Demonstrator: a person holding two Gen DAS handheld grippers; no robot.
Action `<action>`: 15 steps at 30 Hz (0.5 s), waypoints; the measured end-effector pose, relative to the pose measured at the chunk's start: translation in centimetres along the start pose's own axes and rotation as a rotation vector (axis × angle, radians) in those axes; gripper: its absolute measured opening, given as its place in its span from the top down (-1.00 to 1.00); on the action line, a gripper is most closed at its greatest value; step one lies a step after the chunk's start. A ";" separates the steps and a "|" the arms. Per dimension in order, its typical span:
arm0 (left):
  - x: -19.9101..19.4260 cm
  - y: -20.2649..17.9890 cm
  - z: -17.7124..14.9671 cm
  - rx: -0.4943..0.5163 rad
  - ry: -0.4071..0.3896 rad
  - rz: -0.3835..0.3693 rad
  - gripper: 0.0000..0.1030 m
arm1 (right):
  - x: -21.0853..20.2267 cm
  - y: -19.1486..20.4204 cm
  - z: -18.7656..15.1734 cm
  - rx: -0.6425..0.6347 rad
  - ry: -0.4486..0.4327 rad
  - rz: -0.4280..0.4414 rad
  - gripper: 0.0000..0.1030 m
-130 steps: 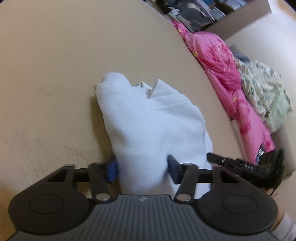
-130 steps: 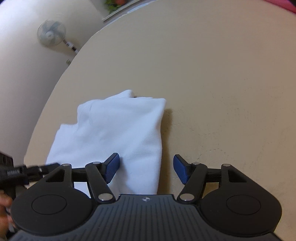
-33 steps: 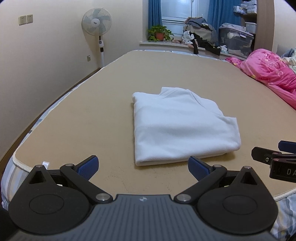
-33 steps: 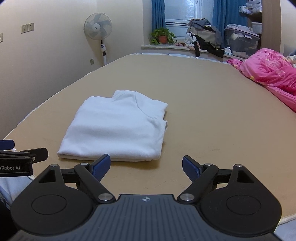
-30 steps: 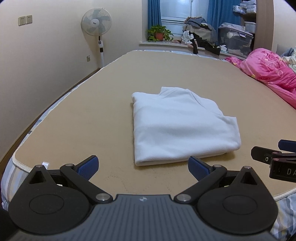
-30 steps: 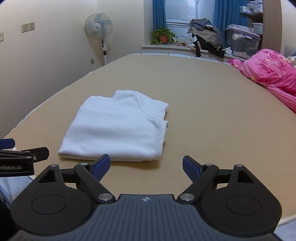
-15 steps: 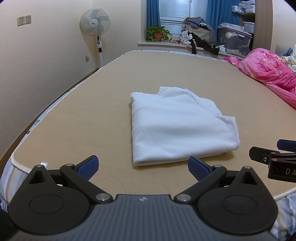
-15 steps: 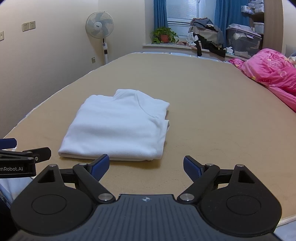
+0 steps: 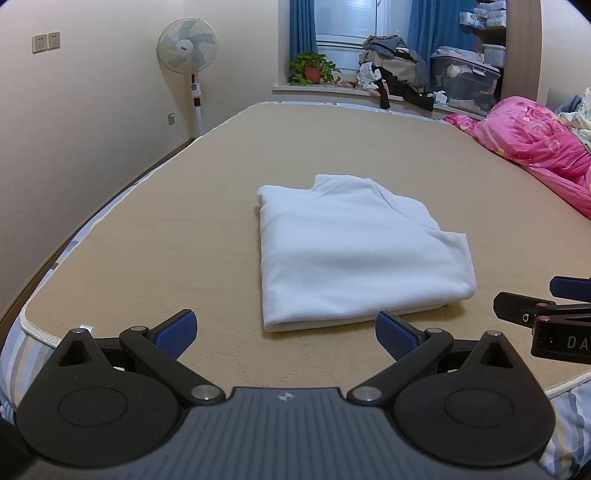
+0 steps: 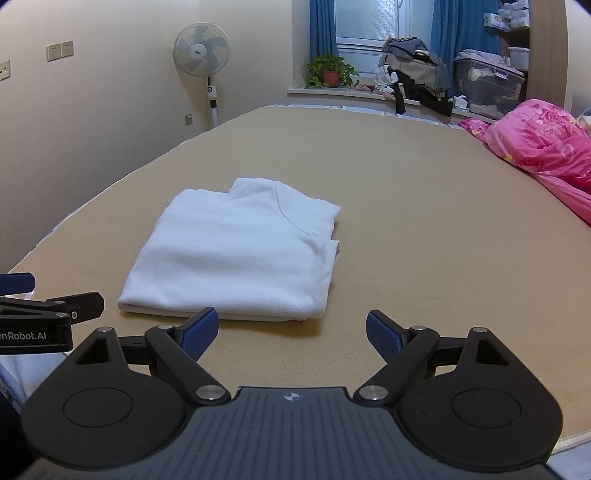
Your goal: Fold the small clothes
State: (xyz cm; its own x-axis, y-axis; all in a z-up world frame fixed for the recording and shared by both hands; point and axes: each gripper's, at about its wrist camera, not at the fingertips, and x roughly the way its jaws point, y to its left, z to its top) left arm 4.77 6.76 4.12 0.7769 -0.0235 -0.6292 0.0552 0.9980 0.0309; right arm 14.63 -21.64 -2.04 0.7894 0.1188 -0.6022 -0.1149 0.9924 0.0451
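A white garment (image 9: 354,254) lies folded into a compact rectangle on the tan bed (image 9: 166,236), near the bed's front edge and a little towards its left side. Its collar end points away from the cameras, and the thick folded edge faces them. In the right wrist view the same white garment (image 10: 240,251) shows stacked layers along its right side, where a lower layer peeks out just past the upper one. Nothing touches it.

The left gripper (image 9: 284,332) is held low at the bed's near edge, just short of the garment's front fold, with its jaws spread wide and nothing between them. The right gripper (image 10: 291,330) sits beside it at much the same height, its jaws also wide apart and empty, pointing at the bare bed just right of the garment's near corner. Each gripper's blue-padded tip shows at the edge of the other's view.

A pink quilt (image 9: 535,147) is heaped along the bed's right side, well apart from the garment. Beyond the bed, a standing fan (image 10: 202,51) is by the left wall. A potted plant (image 10: 330,72), a pile of clothes (image 10: 413,85) and a clear storage box (image 10: 487,83) sit on the window ledge between blue curtains (image 10: 321,27).
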 end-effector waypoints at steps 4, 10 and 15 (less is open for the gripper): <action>-0.1 0.1 0.0 0.000 -0.004 -0.004 -0.99 | 0.0 -0.1 0.0 -0.003 0.002 0.003 -0.71; 0.0 0.3 0.0 0.002 -0.007 -0.009 -0.99 | -0.1 -0.1 0.0 -0.010 0.001 0.007 -0.71; 0.0 0.3 0.0 0.002 -0.007 -0.009 -0.99 | -0.1 -0.1 0.0 -0.010 0.001 0.009 -0.71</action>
State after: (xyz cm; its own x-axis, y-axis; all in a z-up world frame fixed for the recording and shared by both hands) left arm 4.77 7.03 4.17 0.7805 -0.0329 -0.6242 0.0633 0.9976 0.0266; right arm 14.52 -21.79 -1.98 0.7876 0.1271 -0.6030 -0.1279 0.9909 0.0419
